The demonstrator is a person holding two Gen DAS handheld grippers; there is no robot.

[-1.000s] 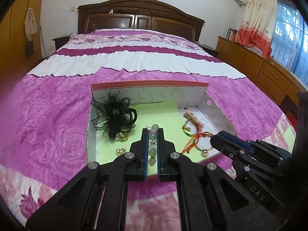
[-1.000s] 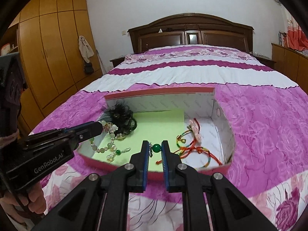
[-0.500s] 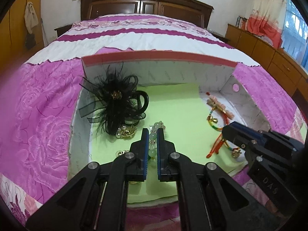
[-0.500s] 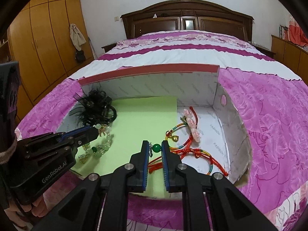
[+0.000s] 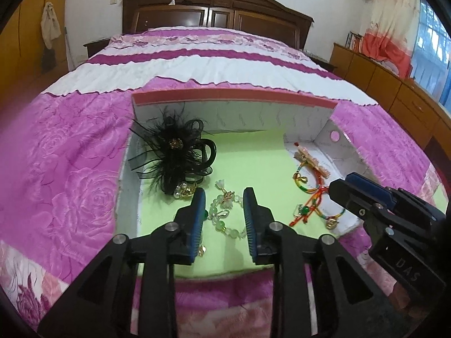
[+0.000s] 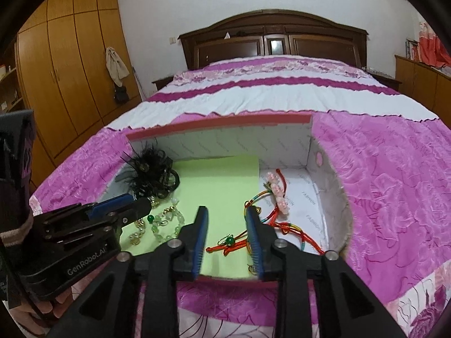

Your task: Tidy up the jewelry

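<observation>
An open white box [image 5: 234,98] [image 6: 222,119] with a red rim lies on the bed, lined with green paper. My left gripper [image 5: 224,205] is open, and a pale green bead bracelet [image 5: 225,215] [image 6: 166,224] lies on the paper between its fingers. My right gripper [image 6: 227,226] is open over a green-bead earring on red cords [image 6: 229,240] [image 5: 304,211]. A black feather hair clip [image 5: 174,155] [image 6: 149,173] sits at the box's left. Colourful cord bracelets [image 5: 310,180] [image 6: 270,205] lie at the right.
Gold earrings [image 5: 184,190] lie beside the hair clip. The box rests on a pink and white bedspread [image 5: 70,183]. A dark headboard [image 6: 270,39] stands behind, a wardrobe [image 6: 64,79] at the left, low cabinets [image 5: 394,90] at the right.
Both grippers have opened. The green bead bracelet dropped from the left gripper onto the green paper, and the green earring dropped from the right gripper onto the red cords.
</observation>
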